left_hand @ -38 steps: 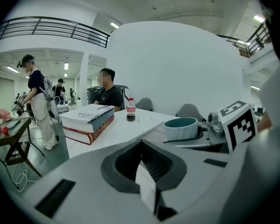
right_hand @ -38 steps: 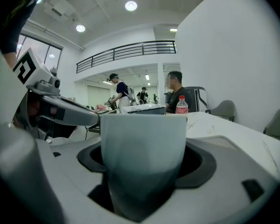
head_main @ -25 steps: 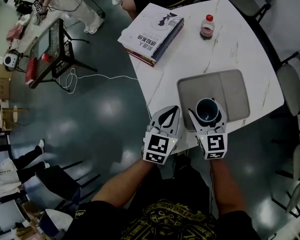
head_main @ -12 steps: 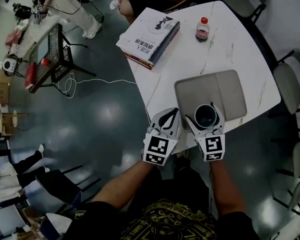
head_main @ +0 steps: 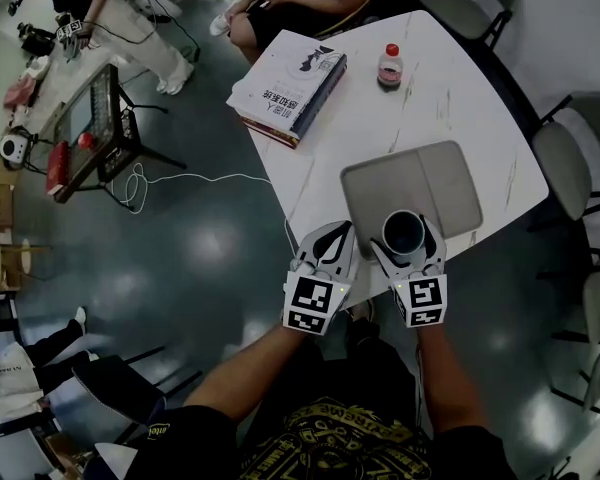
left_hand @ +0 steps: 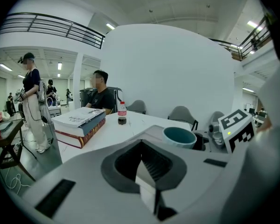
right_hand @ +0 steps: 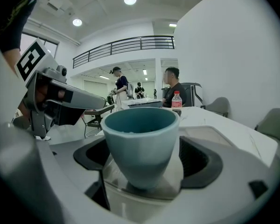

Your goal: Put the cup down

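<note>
white marbled table over a dark glossy floor, with a grey tray near the person's edge and a book and bottle further off. the cup, blue-grey and tapering to a narrow foot, stands upright at the tray's near edge, between the jaws of the right gripper. those jaws have just been opening and now stand wide. the right gripper view shows a gap on each side of the cup, so the pads are not pressing on it. its foot looks to be resting on the tray, though the contact itself is hard to make out. the left gripper hangs just beside the right one at the table edge, jaws together with nothing between them.

as i judge it, the putting down is all but done and the step in hand is the release. the next move calls for drawing the right gripper straight back toward the person, jaws kept wide and level, so neither pad clips the cup. with so small a foot, a light knock could tip it.
</note>
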Motion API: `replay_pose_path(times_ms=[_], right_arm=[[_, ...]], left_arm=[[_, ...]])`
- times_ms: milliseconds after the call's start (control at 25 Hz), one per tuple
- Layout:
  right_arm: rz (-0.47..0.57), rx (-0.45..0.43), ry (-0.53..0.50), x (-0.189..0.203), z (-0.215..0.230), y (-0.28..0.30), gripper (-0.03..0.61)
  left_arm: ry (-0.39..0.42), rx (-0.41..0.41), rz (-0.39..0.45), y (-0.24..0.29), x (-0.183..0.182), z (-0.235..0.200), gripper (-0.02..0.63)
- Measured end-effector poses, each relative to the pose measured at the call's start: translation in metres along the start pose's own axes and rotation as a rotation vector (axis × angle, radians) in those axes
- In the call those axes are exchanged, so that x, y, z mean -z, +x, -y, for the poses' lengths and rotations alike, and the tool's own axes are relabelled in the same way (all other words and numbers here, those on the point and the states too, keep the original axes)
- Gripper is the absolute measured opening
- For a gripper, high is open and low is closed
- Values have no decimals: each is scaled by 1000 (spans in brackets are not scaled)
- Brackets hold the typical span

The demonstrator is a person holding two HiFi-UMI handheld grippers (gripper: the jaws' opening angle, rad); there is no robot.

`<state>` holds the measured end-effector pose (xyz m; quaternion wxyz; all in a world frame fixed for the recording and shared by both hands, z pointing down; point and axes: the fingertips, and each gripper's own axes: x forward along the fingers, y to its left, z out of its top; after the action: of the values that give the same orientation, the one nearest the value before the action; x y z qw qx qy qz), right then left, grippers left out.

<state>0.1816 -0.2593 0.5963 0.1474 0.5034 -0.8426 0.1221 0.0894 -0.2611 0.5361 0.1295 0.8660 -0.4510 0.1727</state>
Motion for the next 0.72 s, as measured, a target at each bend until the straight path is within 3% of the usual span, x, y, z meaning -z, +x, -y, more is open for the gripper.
replay_pose_path(times_ms=[320, 720], right_arm=[[12, 59, 16, -8, -4, -31, 445], [121, 181, 72, -59, -21, -81, 443]], left_arm=[[-1, 27, 34, -17, -12, 1, 2], [15, 87, 52, -54, -19, 7, 2]])
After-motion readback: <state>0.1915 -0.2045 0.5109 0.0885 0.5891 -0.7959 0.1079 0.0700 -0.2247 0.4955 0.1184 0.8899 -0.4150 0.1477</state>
